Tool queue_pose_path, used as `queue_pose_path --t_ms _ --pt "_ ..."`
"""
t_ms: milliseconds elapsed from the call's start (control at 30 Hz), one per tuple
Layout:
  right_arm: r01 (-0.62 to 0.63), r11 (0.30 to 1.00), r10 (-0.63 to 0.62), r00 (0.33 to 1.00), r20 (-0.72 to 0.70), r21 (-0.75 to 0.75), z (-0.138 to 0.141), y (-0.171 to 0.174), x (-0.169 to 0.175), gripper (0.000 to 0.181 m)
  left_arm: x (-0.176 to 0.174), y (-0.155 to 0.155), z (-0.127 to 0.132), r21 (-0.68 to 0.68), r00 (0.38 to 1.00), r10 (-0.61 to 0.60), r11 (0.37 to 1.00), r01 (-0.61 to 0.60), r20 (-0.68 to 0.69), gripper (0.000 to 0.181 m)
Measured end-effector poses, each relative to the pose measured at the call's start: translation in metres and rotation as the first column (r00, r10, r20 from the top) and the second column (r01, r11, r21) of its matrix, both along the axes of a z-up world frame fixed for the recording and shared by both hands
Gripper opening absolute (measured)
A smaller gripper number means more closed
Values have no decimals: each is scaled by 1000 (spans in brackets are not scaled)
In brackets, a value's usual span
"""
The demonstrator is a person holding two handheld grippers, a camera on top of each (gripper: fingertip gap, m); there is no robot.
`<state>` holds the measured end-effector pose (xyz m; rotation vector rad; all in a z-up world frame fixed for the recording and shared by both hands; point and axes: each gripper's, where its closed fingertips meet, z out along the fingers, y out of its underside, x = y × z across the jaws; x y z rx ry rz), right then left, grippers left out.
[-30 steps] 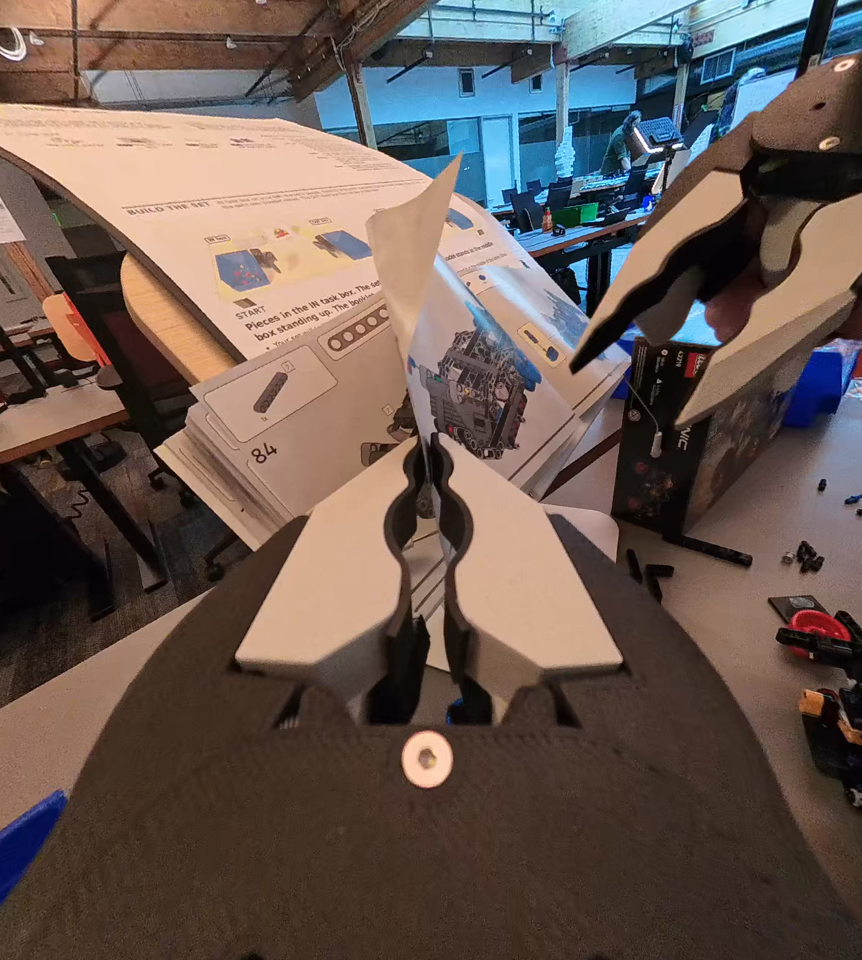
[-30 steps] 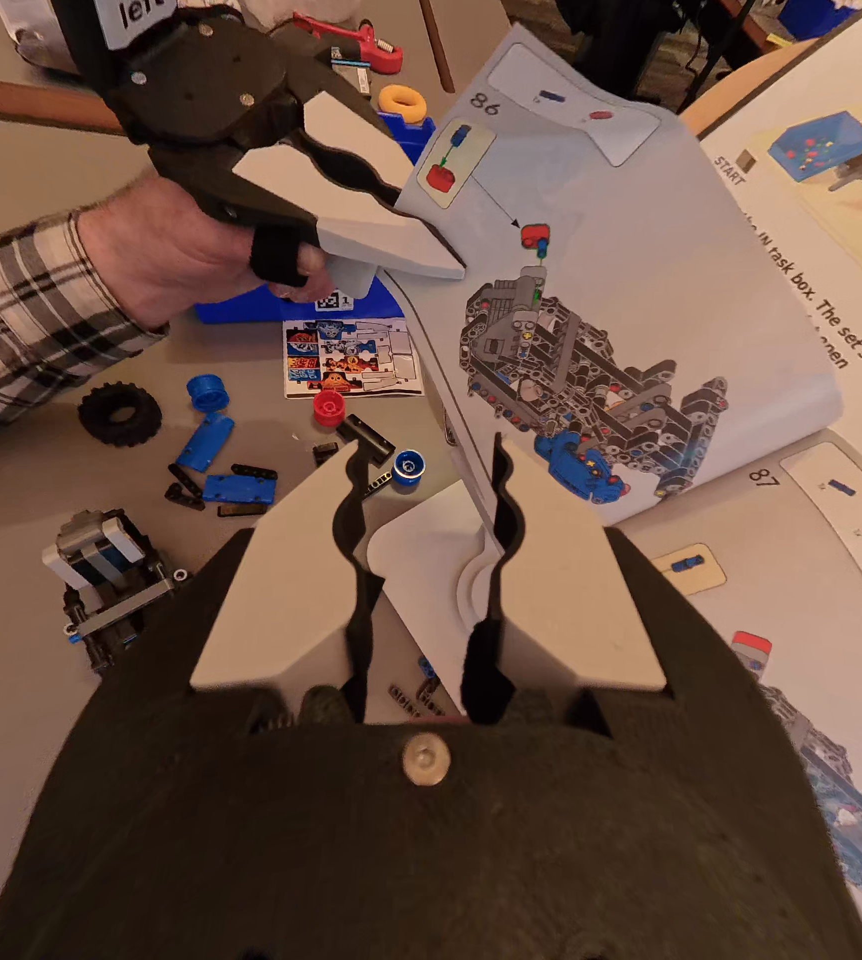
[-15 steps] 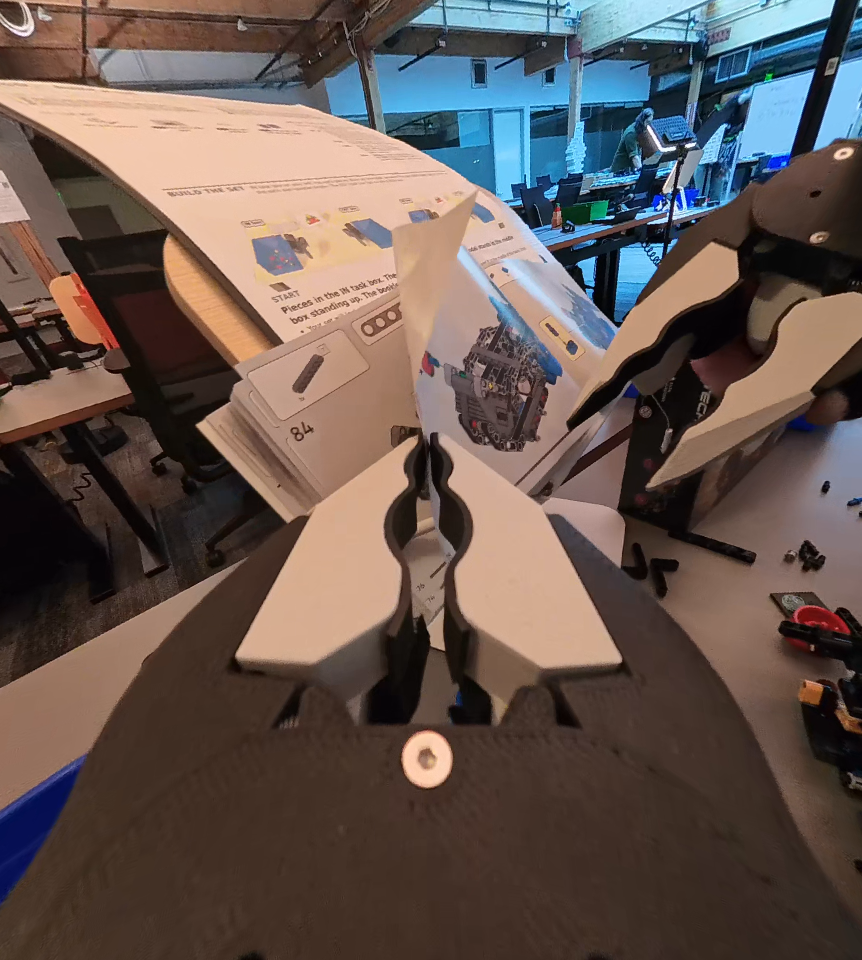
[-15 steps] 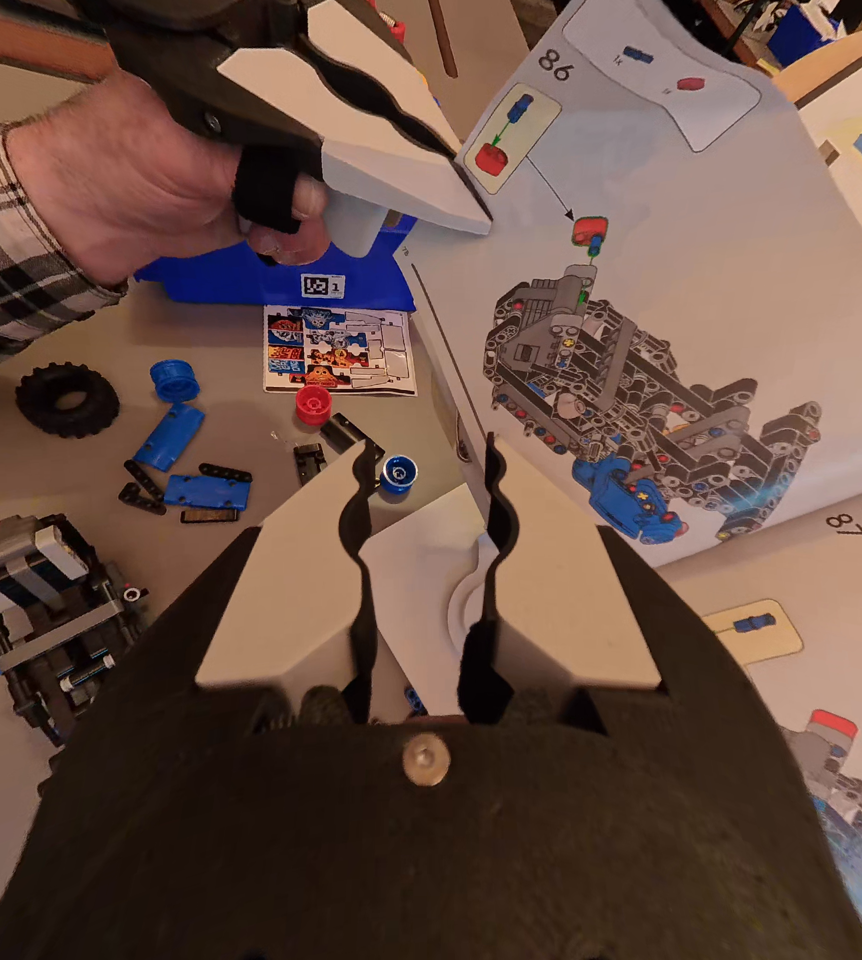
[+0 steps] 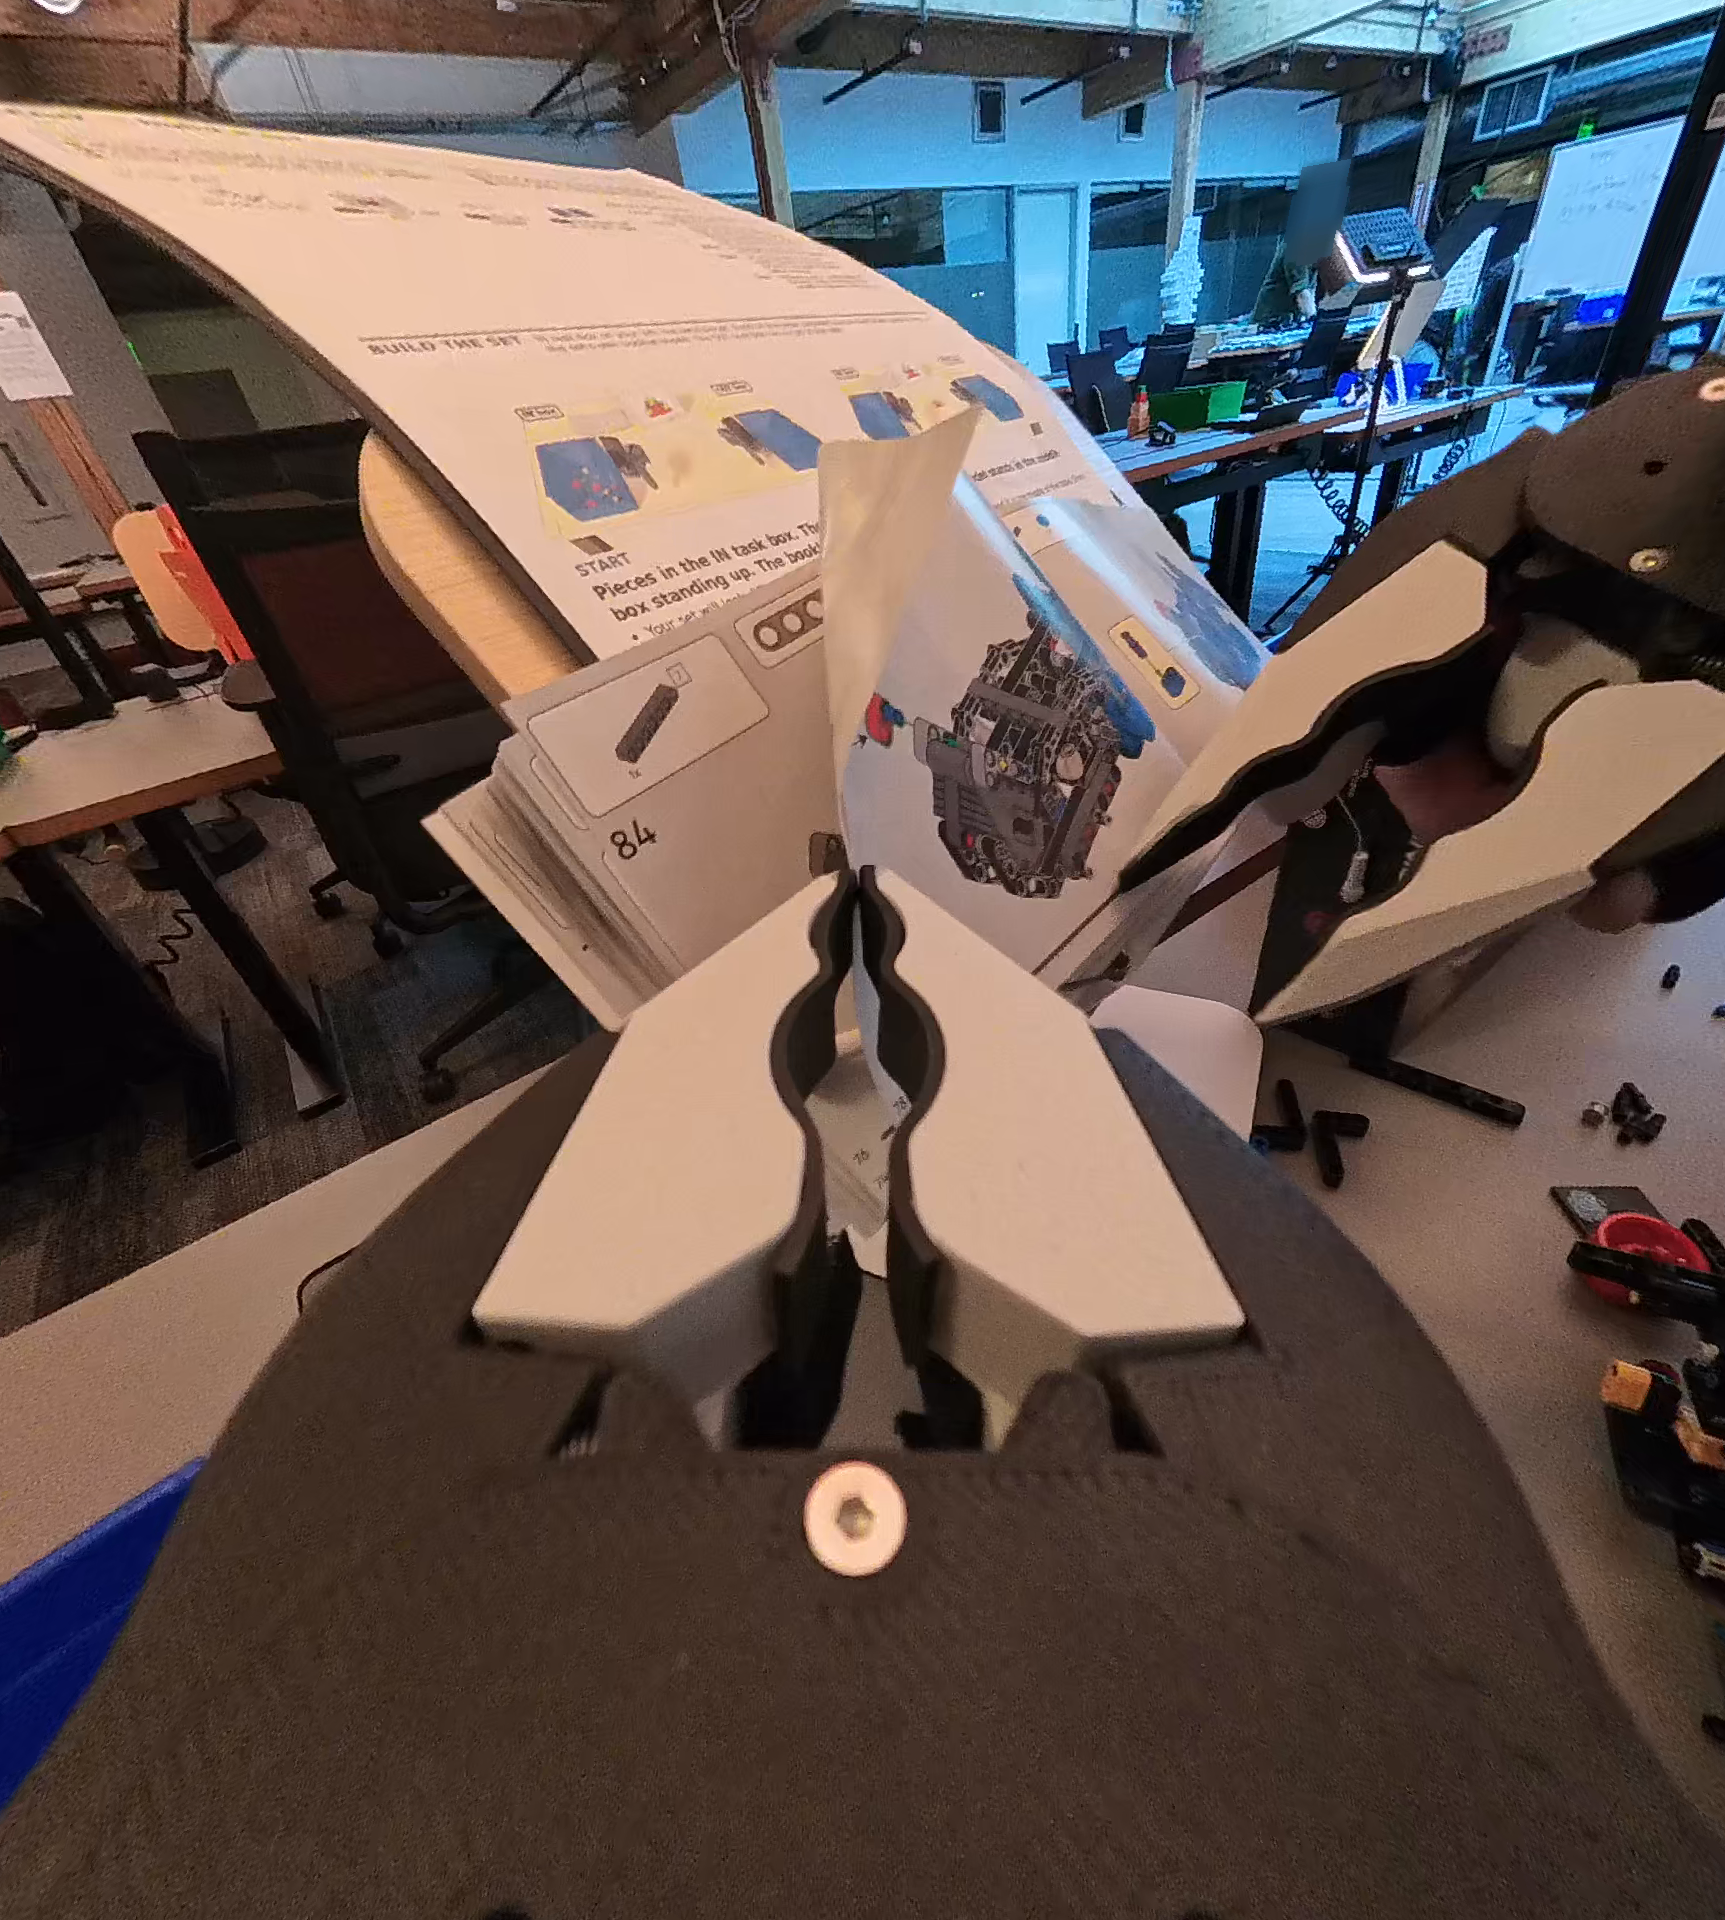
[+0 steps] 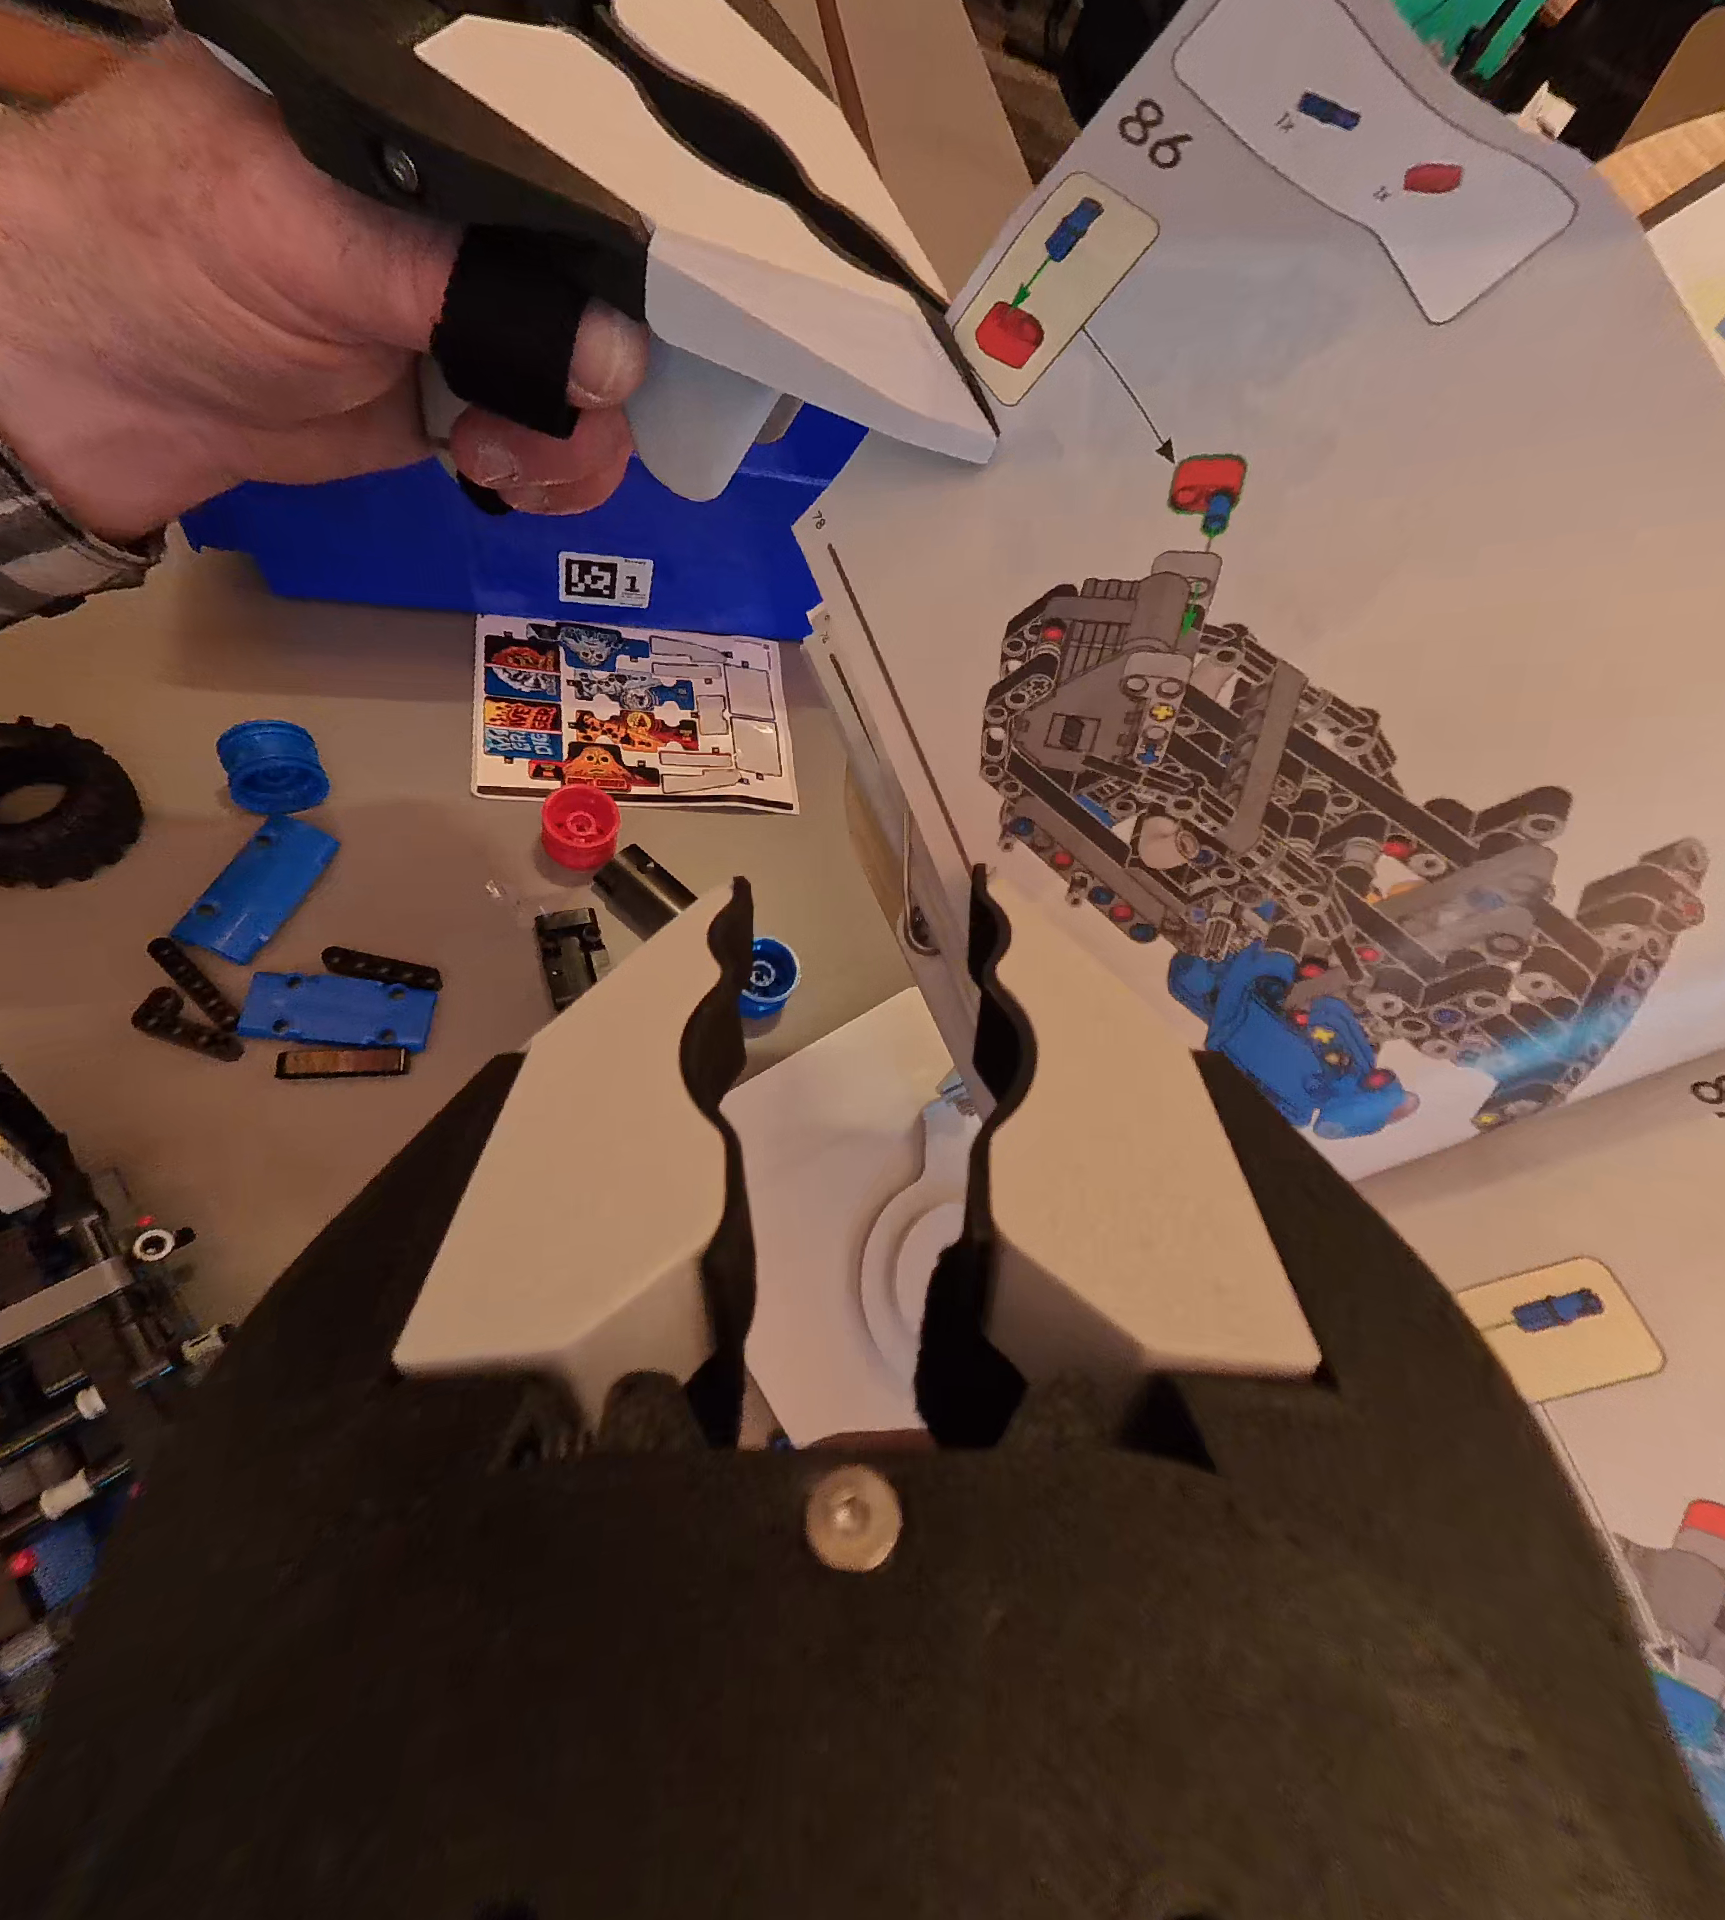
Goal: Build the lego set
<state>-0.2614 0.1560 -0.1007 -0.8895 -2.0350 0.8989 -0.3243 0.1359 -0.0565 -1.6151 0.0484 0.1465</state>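
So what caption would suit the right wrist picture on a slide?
Left tool pinches a booklet page; right tool open above loose pieces.

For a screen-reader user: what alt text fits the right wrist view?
The left gripper pinches a lifted instruction-booklet page while the open right gripper hovers near its lower edge. Loose blue and black Lego pieces lie on the table.

- Warm, dim indoor light falls on the tabletop [image 6: 58, 997]; cooler, bluish daylight fills the hall far ahead of the left gripper [image 5: 856, 883].
- Wide-angle bending at the edges.
- Nearest gripper bodies slightly soft.
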Motion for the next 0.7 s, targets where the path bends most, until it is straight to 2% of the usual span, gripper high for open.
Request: queue_pose_path --t_ms 100,200,333,533,633,700 --pt "-3 1000 3 1000 -18 20 -2 -3 -5 37 -1 0 1 -6 1000 12 1000 -12 -5 0" --pt "-2 998 5 999 -42 66 -2 -6 -10 28 -7 0 -3 -16 999 34 999 -33 20 0" --pt "17 992 -17 1000 -6 127 -15 -5 -15 25 -14 3 -14 -41 995 42 998 -38 90 0" --pt "36 984 -31 999 -34 176 -15 -2 -20 12 -19 4 -19 -8 975 8 1000 -6 222 0" --pt "55 980 -46 997 -54 190 -13 2 -22 0 -20 4 -21 -1 970 -3 1000 4 245 0" --pt "47 980 -37 998 -57 193 -14 1 -21 0 -21 5 -24 -8 967 1 1000 1 256 0"
